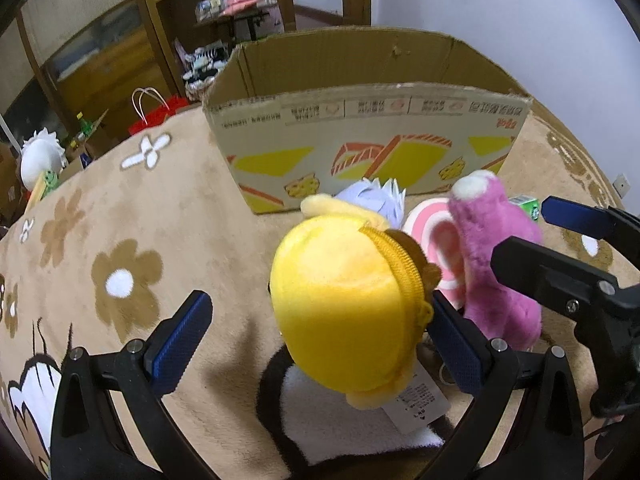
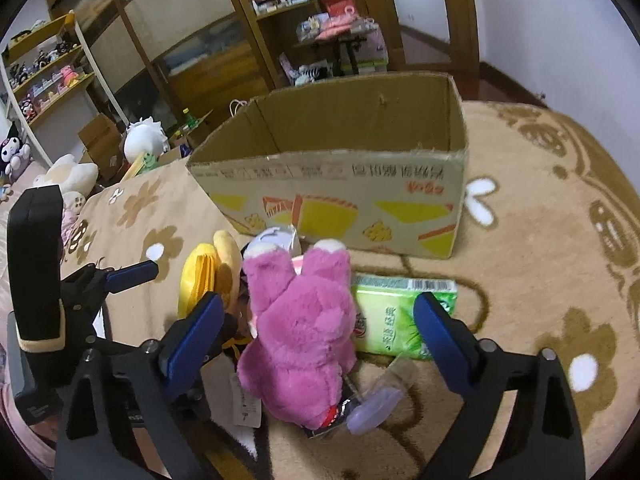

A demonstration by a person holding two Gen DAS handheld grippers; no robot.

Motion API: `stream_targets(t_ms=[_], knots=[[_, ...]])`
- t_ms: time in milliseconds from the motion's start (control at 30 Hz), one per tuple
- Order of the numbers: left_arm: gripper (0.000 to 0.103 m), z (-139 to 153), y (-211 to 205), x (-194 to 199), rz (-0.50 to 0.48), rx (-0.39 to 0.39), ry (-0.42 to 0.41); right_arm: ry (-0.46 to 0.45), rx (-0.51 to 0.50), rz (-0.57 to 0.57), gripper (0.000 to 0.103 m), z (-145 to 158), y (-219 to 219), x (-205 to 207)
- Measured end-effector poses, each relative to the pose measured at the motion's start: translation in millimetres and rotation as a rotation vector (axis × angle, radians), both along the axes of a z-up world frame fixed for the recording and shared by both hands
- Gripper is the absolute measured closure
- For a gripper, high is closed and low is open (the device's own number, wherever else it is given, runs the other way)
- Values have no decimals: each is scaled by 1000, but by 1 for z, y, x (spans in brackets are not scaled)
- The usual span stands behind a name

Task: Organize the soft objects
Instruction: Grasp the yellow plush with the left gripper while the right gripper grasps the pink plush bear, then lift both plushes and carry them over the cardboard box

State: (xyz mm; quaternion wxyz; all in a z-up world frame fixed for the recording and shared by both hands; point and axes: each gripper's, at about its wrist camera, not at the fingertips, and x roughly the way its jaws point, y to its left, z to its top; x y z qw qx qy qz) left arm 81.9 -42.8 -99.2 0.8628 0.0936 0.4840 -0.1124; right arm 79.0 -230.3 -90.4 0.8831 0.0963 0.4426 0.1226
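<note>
A yellow plush with a zipper [image 1: 340, 304] lies on the beige rug between the open fingers of my left gripper [image 1: 316, 340]; it also shows in the right wrist view [image 2: 208, 276]. A pink plush bear [image 2: 300, 332] lies between the open fingers of my right gripper [image 2: 320, 340], not clamped; it also shows in the left wrist view [image 1: 492, 256]. A pale blue spiky plush [image 1: 376, 198] and a pink-white round plush [image 1: 432, 240] lie behind them. An open cardboard box [image 2: 340, 184] stands beyond the pile.
A green tissue pack [image 2: 396, 320] lies right of the bear. A purple plastic piece [image 2: 376, 404] sits by the bear's base. Shelves, cabinets and more plush toys [image 2: 68, 176] line the far left. The flowered rug [image 1: 120, 264] spreads left of the pile.
</note>
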Motion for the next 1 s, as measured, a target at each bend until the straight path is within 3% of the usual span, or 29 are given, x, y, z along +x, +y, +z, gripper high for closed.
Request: stream_targets(t_ms=[267,333,400,433,533,667,1000], knots=[[3,-11,4,7,7,-32,58,91,45,34,31,-18,5,11],[12,-13,5,8,4,-57,74,110,44,46,49,-23,7,13],[24,-13,5,8,-12,-83,84,114,43,54,50,-24,8,14],[37,-13,6,7,-24,-94,85,107,34,55,51,-23,9,13],[42,-8,1,1,-44,-82,64,79,24,52,51,-17,10,9],[44,3,3,-5,-25,-81,13,36,32,28,51,-8,5,5],[44,53,13,-37,2,-118,-237,-135,0,-3,52,29,0,-15]])
